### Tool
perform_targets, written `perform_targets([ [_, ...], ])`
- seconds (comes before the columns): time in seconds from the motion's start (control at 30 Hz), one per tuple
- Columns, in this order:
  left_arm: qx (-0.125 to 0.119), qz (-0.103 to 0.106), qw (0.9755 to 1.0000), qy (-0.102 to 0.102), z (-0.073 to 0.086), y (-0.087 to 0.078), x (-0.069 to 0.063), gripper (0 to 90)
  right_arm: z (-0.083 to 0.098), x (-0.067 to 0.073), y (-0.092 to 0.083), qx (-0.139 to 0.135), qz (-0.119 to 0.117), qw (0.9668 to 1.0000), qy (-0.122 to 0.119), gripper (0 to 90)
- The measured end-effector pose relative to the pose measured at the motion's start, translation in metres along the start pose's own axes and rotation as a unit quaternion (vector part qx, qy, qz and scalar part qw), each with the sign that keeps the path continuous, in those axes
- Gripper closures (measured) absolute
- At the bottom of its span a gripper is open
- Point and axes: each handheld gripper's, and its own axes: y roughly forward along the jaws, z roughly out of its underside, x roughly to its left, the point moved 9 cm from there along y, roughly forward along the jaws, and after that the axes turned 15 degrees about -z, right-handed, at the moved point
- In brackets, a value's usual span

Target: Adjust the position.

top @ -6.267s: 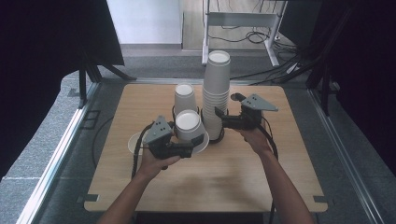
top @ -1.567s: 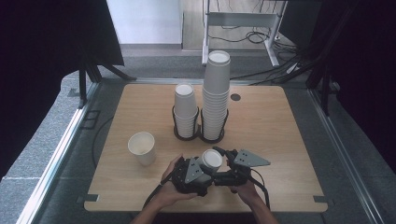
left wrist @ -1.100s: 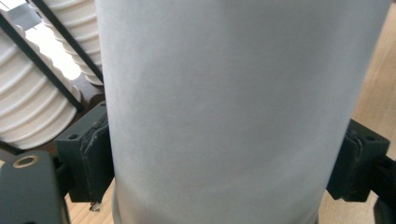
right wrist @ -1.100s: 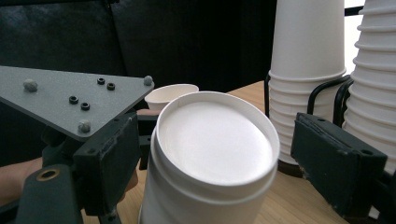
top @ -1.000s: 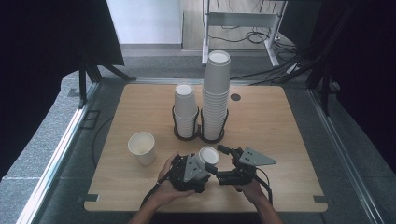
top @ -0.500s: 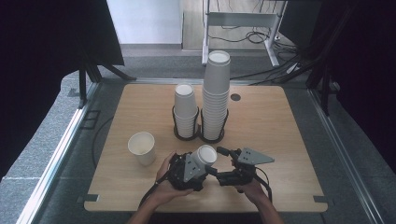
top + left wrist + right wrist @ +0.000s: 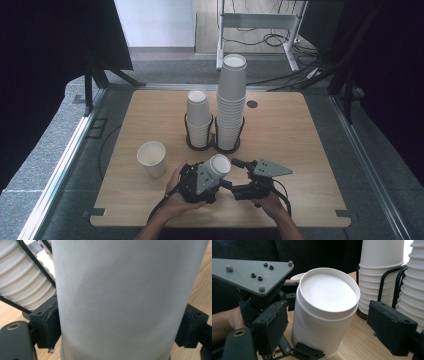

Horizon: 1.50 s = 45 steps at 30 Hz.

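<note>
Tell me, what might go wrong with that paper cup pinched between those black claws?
The left gripper squeezes the upside-down cup by its thin sides, so it might dent or slip out. The right gripper stands open around the same cup; closing carelessly could crush it or knock it loose. The stacks in the wire holders stand close behind, so a wide swing could bump them.

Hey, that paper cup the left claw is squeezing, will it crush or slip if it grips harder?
The paper cup looks thin-walled and empty, so probably light and easy to dent. The left claw presses its plain sides, which may buckle inward. The smooth surface could slip a little.
</note>
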Motion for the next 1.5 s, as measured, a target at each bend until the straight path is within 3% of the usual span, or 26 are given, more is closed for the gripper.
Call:
perform_targets([
  [0.33, -0.002, -0.005, 1.0, -0.004, -0.001, 0.0, 0.002, 12.4, 0.003, 0.001, 0.002, 0.006, -0.001, 1.0, -0.001, 16.8],
  [1.17, 0.002, -0.023, 0.9997, 0.011, 0.001, 0.0, 0.005, 12.4, 0.014, 0.002, 0.011, 0.031, -0.004, 0.9995, -0.001, 17.8],
  [1.5, 0.002, -0.035, 0.9992, 0.021, 0.0, 0.0, 0.006, 12.4, 0.012, 0.003, 0.012, 0.029, -0.007, 0.9996, -0.002, 18.1],
])
